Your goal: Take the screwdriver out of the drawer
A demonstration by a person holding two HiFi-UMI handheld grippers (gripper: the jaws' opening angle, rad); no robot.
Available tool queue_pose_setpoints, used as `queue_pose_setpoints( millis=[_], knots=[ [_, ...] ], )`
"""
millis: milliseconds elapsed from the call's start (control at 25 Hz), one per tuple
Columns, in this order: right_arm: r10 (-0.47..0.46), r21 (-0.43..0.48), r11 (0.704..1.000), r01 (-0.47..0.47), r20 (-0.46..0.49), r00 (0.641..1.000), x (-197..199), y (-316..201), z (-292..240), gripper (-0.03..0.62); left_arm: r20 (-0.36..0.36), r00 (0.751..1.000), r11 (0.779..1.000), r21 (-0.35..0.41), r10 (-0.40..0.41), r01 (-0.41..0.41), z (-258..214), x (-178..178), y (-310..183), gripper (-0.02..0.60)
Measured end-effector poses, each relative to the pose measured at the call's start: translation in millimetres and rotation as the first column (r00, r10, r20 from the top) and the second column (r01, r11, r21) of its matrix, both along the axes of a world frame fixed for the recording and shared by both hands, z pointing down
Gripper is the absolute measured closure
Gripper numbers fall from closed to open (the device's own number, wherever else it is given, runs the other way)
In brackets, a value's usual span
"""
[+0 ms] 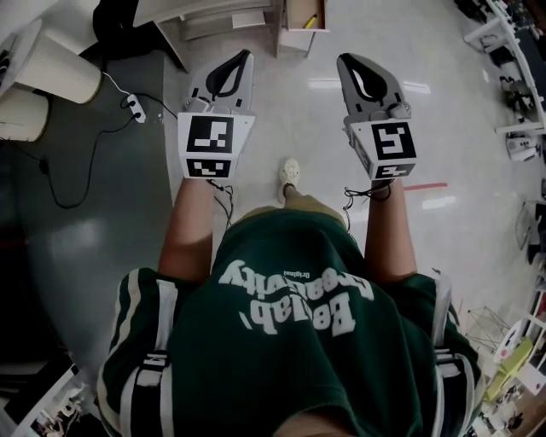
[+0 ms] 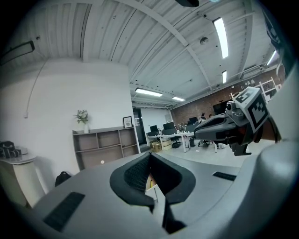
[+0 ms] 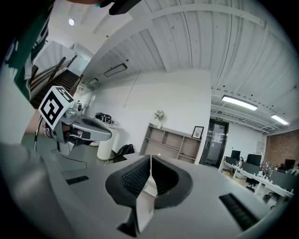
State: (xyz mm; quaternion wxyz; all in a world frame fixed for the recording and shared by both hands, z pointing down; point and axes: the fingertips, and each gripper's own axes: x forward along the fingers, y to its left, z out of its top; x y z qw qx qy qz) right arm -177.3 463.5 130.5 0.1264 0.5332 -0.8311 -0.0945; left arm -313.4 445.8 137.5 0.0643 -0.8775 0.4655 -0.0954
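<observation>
**Screwdriver far ahead in the open drawer, both hand-held grippers closed and empty**

Holds two hand-held grippers out over the floor (image 1: 461, 128), side by side and apart. Shows the left hand-held gripper (image 1: 246, 55) with its jaws pressed together and nothing between them. Shows the same for the right hand-held gripper (image 1: 345, 60): pads meeting at the tip, empty. Carries one marker cube on each, two in all.

Finds one screwdriver (image 1: 311, 20), only a small yellow streak from the head view, lying in the one open drawer (image 1: 297, 15) at the far edge of the scene. Places it well apart from both hand-held grippers, beyond their tips and between the lines along which they point, somewhat closer to the right one's side. Touches neither.

Counts two white cylinders (image 1: 53, 67) at the far left. Counts one power strip (image 1: 133, 106) with a dark cable on the grey part of the floor near them. Adds one pale shoe (image 1: 290, 171) on the floor between the two forearms, and one red strip of tape (image 1: 425, 185) to the right.

From the left gripper view, catches the right hand-held gripper off to the right. Also catches one set of open shelves (image 2: 105, 144) against the far wall, with one vase of flowers (image 2: 81, 115) and one framed picture (image 2: 127, 122) on top.
</observation>
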Motion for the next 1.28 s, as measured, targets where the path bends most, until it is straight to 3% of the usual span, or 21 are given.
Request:
queue_pose_setpoints(
  millis=[360, 680, 1280],
  knots=[
    [-0.023, 0.004, 1.0, 0.023, 0.007, 1.0, 52, -128, -16, 0.557, -0.003, 1.0, 0.999, 0.014, -0.029, 0.029, -16, 47, -116, 0.563],
    [-0.066, -0.014, 0.998, 0.066, 0.011, 0.998, 87, -206, -7, 0.557, 0.017, 0.998, 0.998, 0.0, -0.059, 0.059, -10, 85, -190, 0.563],
    [-0.023, -0.036, 0.999, 0.026, 0.077, 0.997, 131, -244, 12, 0.557, 0.076, 0.996, 0.998, -0.023, -0.055, 0.057, 2, 111, -223, 0.563]
  ],
)
